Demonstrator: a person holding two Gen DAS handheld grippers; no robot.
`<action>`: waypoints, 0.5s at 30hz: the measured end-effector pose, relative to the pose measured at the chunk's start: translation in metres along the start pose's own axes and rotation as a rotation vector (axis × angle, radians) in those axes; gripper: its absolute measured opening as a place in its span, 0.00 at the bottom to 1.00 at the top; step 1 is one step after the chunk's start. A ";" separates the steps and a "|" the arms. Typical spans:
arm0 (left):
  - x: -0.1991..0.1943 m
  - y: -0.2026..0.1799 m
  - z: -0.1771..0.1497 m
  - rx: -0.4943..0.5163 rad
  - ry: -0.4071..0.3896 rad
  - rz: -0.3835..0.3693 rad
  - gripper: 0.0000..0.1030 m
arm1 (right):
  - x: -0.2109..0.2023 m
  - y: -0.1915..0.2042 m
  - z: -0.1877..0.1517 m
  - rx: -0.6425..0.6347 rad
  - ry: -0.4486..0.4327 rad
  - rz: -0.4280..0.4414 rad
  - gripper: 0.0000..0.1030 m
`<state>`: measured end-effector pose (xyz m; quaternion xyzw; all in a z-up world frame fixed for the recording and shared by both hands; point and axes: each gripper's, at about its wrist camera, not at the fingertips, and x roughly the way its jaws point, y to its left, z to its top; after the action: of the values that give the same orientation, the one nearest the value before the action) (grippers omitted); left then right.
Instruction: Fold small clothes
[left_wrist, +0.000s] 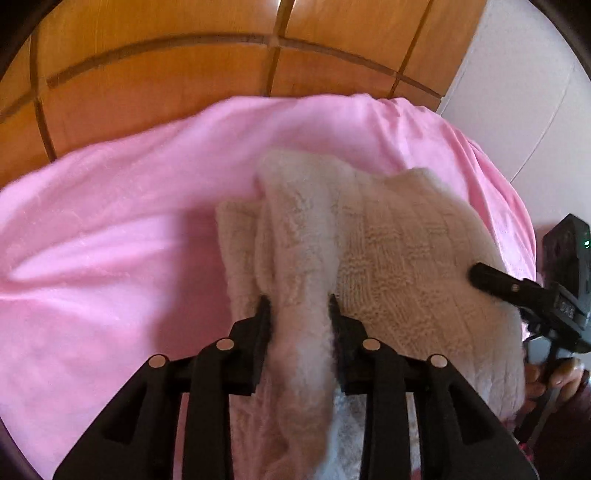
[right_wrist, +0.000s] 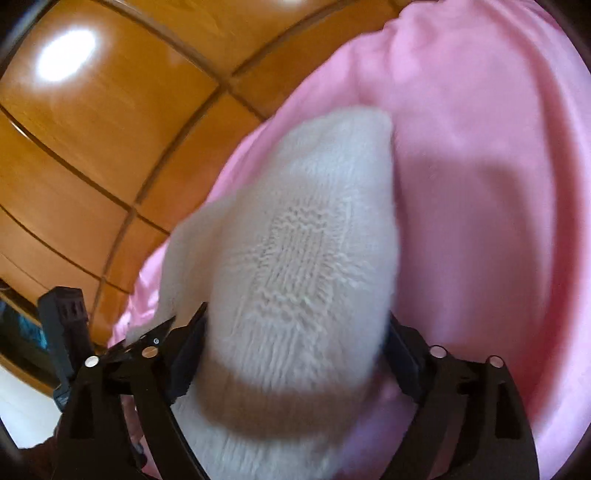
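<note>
A pink blanket (left_wrist: 110, 229) fills the middle and lower part of both views, with glossy wooden cabinet doors (left_wrist: 166, 74) across the top and upper left. On the blanket, right of centre, lies a cream knitted garment (left_wrist: 388, 251), partly bunched. At bottom centre of the left wrist view the left gripper (left_wrist: 298, 314) pinches a fold of it, while the right gripper (right_wrist: 295, 332) straddles the knit with its jaws spread wide, the pads not visibly pressing.
</note>
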<state>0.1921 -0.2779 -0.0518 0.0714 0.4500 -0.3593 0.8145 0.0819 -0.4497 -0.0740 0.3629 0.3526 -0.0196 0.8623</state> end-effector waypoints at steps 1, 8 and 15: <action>-0.006 0.000 -0.005 0.009 -0.008 0.007 0.29 | -0.004 0.003 -0.003 -0.013 -0.008 -0.015 0.83; -0.001 0.000 -0.008 -0.005 -0.028 0.101 0.33 | -0.058 0.067 -0.009 -0.265 -0.167 -0.248 0.44; -0.010 0.002 -0.016 -0.051 -0.056 0.147 0.47 | -0.041 0.045 -0.031 -0.330 -0.118 -0.481 0.42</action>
<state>0.1793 -0.2636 -0.0535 0.0735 0.4294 -0.2887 0.8526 0.0456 -0.4055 -0.0363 0.1220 0.3760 -0.1866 0.8994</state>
